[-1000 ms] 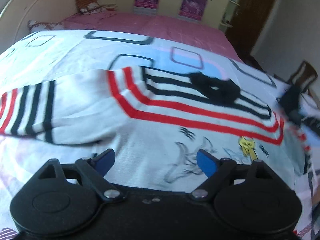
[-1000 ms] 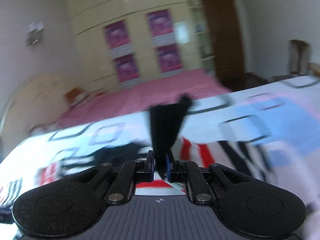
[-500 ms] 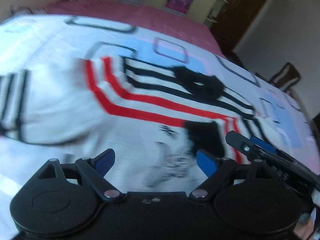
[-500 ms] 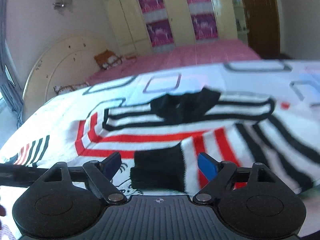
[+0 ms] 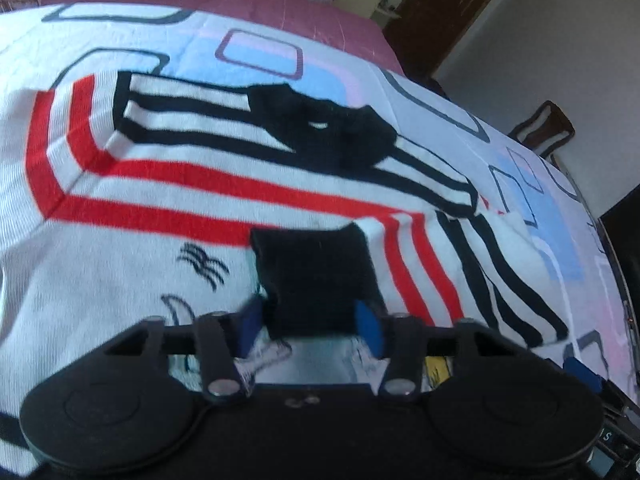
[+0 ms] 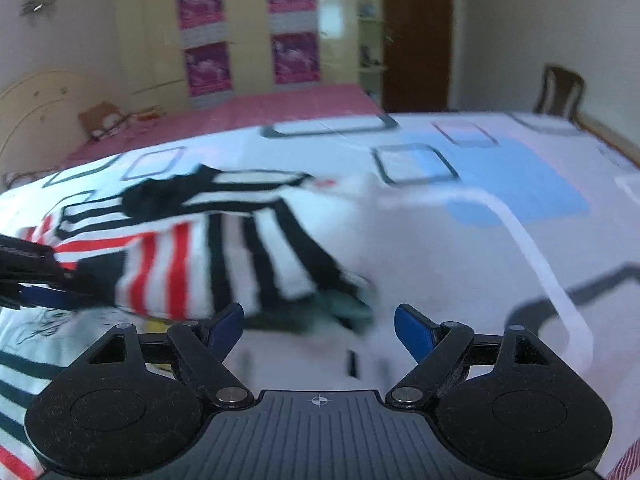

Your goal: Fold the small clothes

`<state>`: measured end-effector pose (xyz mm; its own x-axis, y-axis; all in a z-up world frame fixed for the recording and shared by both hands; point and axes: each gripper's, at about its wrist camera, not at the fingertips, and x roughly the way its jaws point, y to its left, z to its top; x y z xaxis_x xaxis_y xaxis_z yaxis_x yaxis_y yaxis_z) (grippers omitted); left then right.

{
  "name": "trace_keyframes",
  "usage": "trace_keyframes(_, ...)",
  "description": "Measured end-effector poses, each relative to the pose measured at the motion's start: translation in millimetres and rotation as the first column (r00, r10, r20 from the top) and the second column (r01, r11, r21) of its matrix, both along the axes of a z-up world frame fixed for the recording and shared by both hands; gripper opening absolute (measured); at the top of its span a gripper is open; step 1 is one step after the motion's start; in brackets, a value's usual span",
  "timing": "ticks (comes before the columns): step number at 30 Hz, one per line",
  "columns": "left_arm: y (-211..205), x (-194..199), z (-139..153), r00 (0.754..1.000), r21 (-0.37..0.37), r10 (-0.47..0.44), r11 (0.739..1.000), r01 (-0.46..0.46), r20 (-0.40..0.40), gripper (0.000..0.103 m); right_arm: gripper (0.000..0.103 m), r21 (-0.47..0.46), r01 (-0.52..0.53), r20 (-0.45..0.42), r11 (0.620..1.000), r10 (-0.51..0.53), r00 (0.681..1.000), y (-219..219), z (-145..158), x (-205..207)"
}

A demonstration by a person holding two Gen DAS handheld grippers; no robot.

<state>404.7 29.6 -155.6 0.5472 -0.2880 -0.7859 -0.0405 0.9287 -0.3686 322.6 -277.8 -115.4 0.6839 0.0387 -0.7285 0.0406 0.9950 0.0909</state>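
Note:
A small white sweater with red and black stripes and a black collar lies flat on the bed. Its right sleeve is folded over the chest, its black cuff facing me. My left gripper is open, its blue pads on either side of the cuff, just above it. My right gripper is open and empty over the bed sheet, just right of the folded sleeve. The left gripper shows at the left edge of the right wrist view.
The bed sheet is white with blue and grey rectangles. A pink bedspread, a wardrobe with purple posters and a brown door lie beyond. A wooden chair stands by the bed's far right edge.
The right gripper let go of the black cuff, laid the sleeve across the chest and pulled back to the right. The left gripper moved in over the cuff and its fingers narrowed.

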Motion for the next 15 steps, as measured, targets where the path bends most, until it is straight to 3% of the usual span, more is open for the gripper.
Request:
trace_keyframes(1, 0, 0, -2, 1.000, -0.003, 0.004, 1.000, -0.004, 0.011, 0.022, 0.073, 0.005, 0.003, -0.006, 1.000, -0.003, 1.000, -2, -5, 4)
trace_keyframes(2, 1, 2, -2, 1.000, -0.004, 0.006, 1.000, -0.006, 0.013, 0.016, 0.053, 0.013, 0.004, -0.020, 1.000, -0.003, 1.000, -4, -8, 7)
trace_keyframes(3, 2, 2, -2, 1.000, -0.011, 0.003, 1.000, -0.002, 0.022, 0.009, 0.043, 0.026, 0.009, -0.037, 1.000, -0.008, 0.999, -6, -12, 11)
trace_keyframes(8, 11, -3, 18, 0.995, -0.052, 0.007, 0.999, -0.002, 0.101, 0.006, 0.042, 0.057, 0.026, -0.050, 0.998, -0.023, 0.998, -14, -22, 25)
trace_keyframes(10, 21, -7, 35, 0.987, -0.068, 0.026, 0.998, -0.015, 0.159, 0.006, 0.018, 0.066, 0.025, -0.058, 0.997, -0.021, 0.998, -16, -23, 28)
trace_keyframes(12, 35, -11, 51, 0.977, -0.052, 0.044, 0.998, -0.034, 0.208, 0.006, 0.018, 0.099, 0.028, -0.054, 0.995, -0.023, 0.998, -18, -22, 29)
trace_keyframes(15, 58, -13, 54, 0.972, -0.003, 0.079, 0.997, -0.080, 0.222, 0.006, 0.017, 0.076, 0.000, -0.030, 0.997, 0.002, 1.000, -11, -14, 25)
